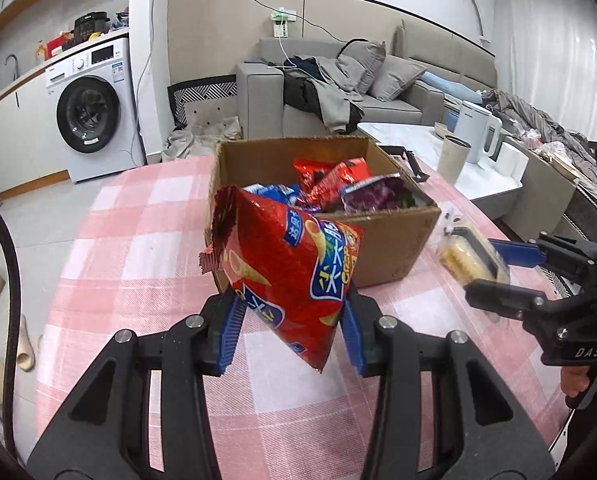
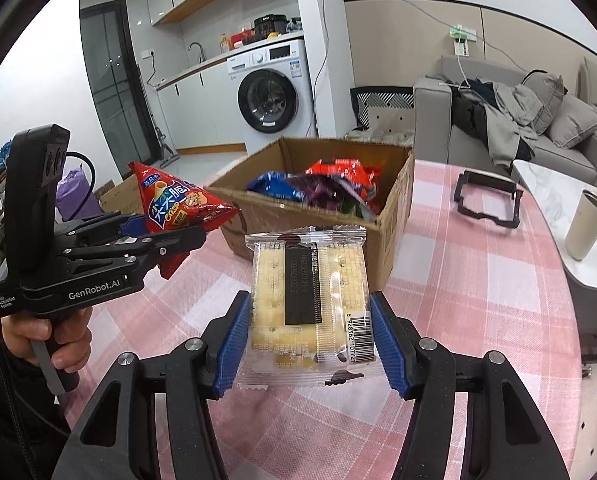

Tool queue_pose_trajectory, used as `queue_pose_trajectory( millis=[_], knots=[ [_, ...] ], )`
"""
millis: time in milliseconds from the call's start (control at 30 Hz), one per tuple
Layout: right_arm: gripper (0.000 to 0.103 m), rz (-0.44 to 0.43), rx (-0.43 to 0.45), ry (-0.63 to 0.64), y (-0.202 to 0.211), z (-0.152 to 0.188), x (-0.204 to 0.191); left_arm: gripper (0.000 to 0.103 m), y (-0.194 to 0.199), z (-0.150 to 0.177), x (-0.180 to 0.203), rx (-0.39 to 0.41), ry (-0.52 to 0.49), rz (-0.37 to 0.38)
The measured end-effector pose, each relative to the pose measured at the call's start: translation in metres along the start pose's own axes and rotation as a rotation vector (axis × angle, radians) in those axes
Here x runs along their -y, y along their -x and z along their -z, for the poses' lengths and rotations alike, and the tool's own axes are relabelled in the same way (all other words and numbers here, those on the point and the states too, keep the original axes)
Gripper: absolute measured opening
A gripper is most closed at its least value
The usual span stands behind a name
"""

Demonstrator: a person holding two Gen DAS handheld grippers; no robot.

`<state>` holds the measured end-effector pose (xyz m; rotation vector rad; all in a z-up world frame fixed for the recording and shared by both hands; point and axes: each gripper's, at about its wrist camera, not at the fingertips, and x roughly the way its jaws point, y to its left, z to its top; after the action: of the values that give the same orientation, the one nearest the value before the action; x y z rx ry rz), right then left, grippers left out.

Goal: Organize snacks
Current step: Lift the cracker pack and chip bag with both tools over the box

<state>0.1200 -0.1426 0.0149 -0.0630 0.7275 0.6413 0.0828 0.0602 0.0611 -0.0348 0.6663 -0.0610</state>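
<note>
From the left wrist camera, the left gripper (image 1: 290, 316) is squeezed shut on a red chip bag (image 1: 286, 276). The 2 blue pads (image 1: 228, 336) press on the low part of the bag, and the bag sticks up, off the table. Its torn top edge points up and to the left. Just behind the bag sits a brown cardboard box (image 1: 394, 248) on a pink checked tablecloth (image 1: 138, 240). The box is open on top and has more snack bags (image 1: 330, 184) inside, red, blue and purple. At the right, the right gripper (image 1: 486, 268) holds a clear cracker pack (image 1: 466, 260) beside the box.

From the right wrist camera, the right gripper (image 2: 310, 336) is part way open, with its 2 blue pads (image 2: 234, 336) pressed on the sides of the cracker pack (image 2: 306, 300). The pack is flat and faces up, showing pale crackers, a black label and a barcode. It is up in the air, just in front of the cardboard box (image 2: 394, 232). At the left, a hand (image 2: 46, 336) holds the left gripper (image 2: 178, 236), with the red chip bag (image 2: 178, 204) in it, near the box's left corner. A black frame (image 2: 486, 200) lies on the tablecloth (image 2: 478, 280) to the right of the box.
</note>
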Motion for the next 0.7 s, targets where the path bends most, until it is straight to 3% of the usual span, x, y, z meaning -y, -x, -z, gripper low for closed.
queue_pose_trajectory(
  millis=[700],
  knots=[
    [0.060, 0.012, 0.070, -0.010, 0.013, -0.044, -0.004, 0.040, 0.013, -0.048, -0.008, 0.031, -0.020, -0.018]
  ],
)
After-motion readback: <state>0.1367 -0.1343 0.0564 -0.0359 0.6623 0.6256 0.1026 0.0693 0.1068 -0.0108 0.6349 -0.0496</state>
